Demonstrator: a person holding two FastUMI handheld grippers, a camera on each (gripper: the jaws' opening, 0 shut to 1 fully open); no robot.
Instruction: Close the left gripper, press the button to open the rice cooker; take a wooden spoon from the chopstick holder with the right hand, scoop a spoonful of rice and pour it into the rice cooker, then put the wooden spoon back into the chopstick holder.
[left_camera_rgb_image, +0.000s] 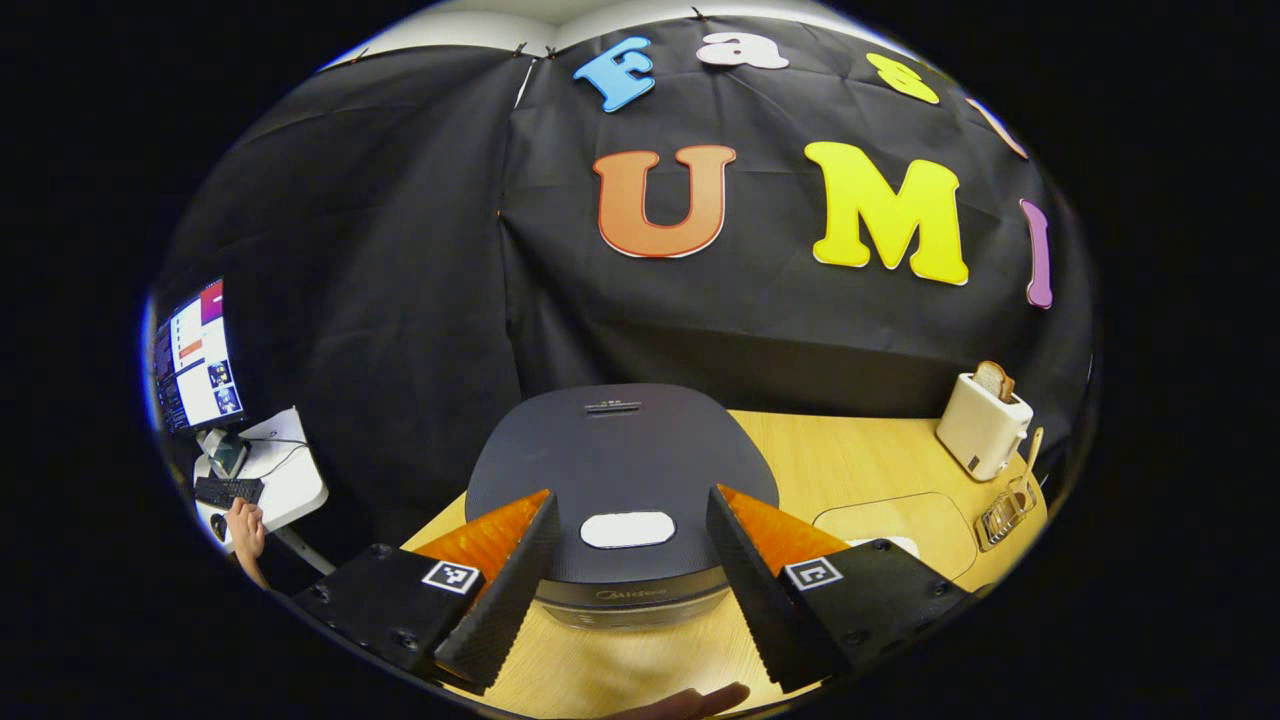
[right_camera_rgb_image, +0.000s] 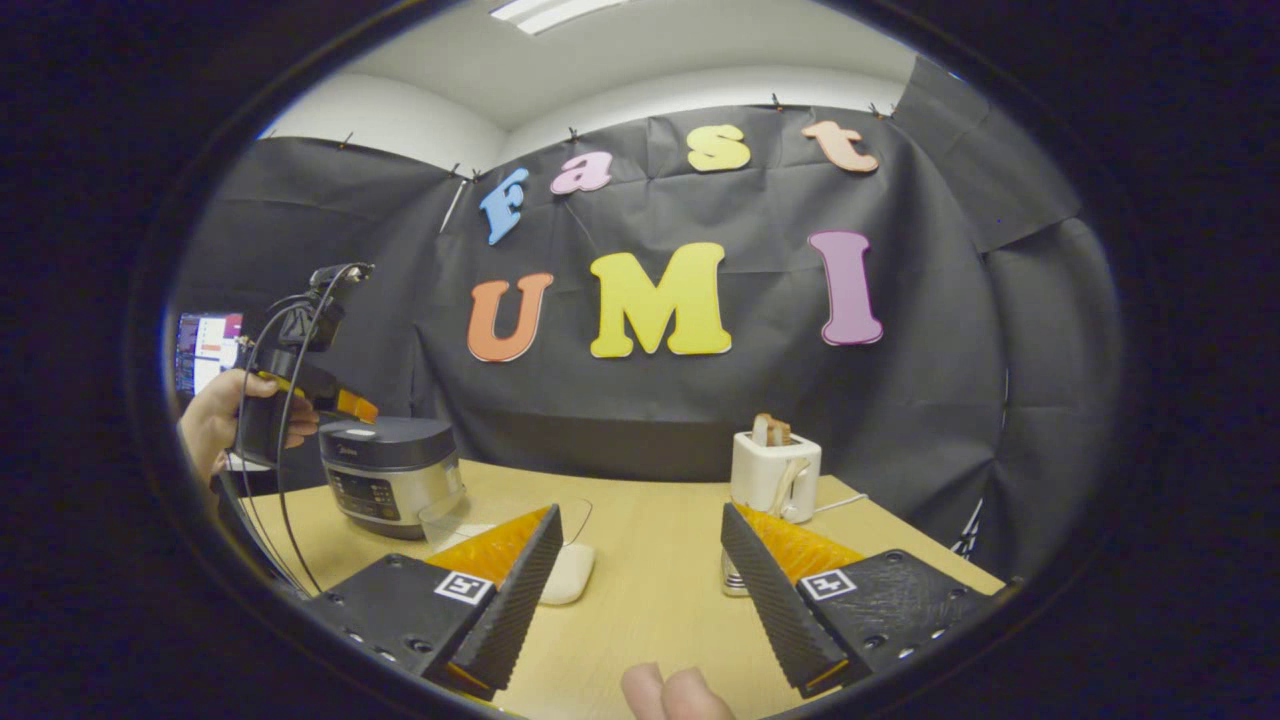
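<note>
The dark rice cooker (left_camera_rgb_image: 620, 450) stands closed right in front of my left gripper (left_camera_rgb_image: 631, 493), its white oval button (left_camera_rgb_image: 628, 529) on the lid's near edge. The left jaws are open, one on each side of the button and above the lid. In the right gripper view the cooker (right_camera_rgb_image: 390, 480) sits at the table's left, with a hand holding the left gripper (right_camera_rgb_image: 345, 402) over it. A wooden spoon (left_camera_rgb_image: 1032, 452) stands in the clear chopstick holder (left_camera_rgb_image: 1005, 512) at the far right. My right gripper (right_camera_rgb_image: 641, 510) is open and empty over the table.
A white toaster (right_camera_rgb_image: 775, 472) with bread in it stands at the back of the wooden table (right_camera_rgb_image: 650, 600). A clear bowl (right_camera_rgb_image: 500, 520) with a white object (right_camera_rgb_image: 568, 572) beside it lies right of the cooker. A monitor (left_camera_rgb_image: 195, 355) and a desk are off to the left.
</note>
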